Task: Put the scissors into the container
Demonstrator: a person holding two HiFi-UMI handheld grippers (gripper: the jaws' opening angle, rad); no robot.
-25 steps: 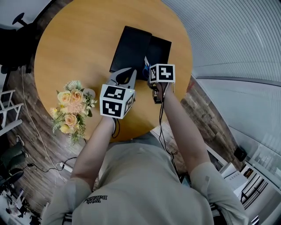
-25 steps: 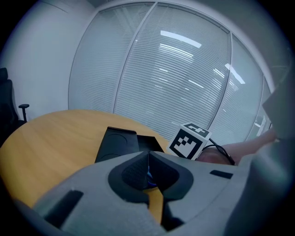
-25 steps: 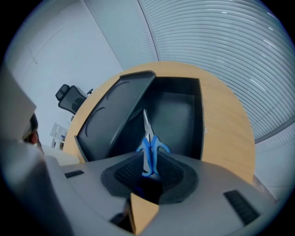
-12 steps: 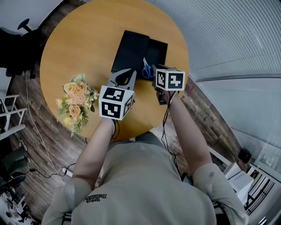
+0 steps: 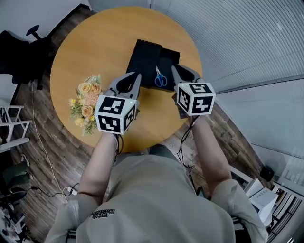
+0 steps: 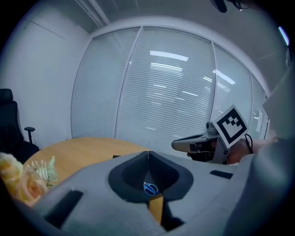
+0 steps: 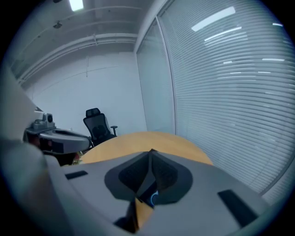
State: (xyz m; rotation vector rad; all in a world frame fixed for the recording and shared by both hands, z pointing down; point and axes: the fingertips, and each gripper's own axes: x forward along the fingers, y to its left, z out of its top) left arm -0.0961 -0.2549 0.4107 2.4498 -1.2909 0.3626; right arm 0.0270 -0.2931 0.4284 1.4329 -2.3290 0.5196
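Round table (image 5: 90, 52), scissors (image 5: 160, 78) in container (image 5: 170, 61), edge hidden

Round wooden table (image 5: 90, 42) at centre, light orange top. Dark wood-plank floor (image 5: 52, 156) around it. Black office chair (image 5: 21, 50) far left, near white wall (image 7: 110, 87). Tall windows with closed horizontal blinds (image 5: 247, 42) along right and far side, bright strips across them. Ceiling lamp (image 7: 76, 4) lit. White cable (image 5: 40, 142) trailing over floor, left.
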